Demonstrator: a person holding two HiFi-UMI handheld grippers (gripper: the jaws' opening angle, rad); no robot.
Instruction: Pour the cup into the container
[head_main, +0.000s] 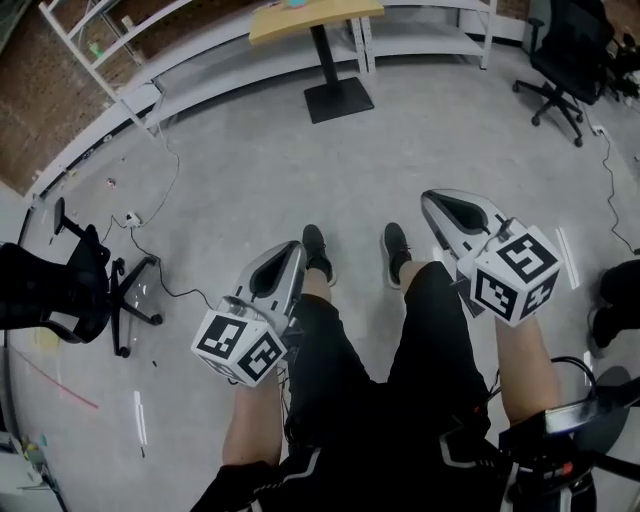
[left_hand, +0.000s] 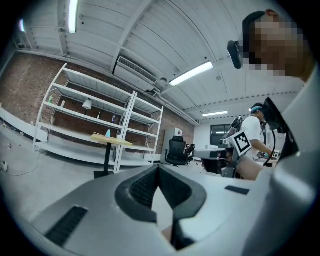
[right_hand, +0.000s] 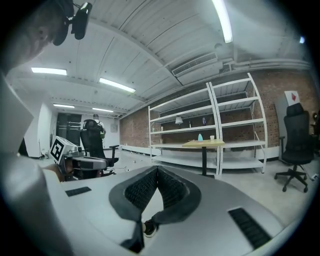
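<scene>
right gripper view alone: pale cup (right_hand: 212, 137) on far table (right_hand: 204, 144)

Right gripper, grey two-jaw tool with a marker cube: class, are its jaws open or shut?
Shut. In the right gripper view, the grey right gripper has black ribbed pads meeting at the tips, nothing between them.

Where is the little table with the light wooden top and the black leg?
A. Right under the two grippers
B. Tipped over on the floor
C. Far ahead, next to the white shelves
C: the small table with the light wooden top and black pedestal leg stands upright across the grey floor, beside the white metal shelves, well ahead of the left gripper and right gripper.
</scene>
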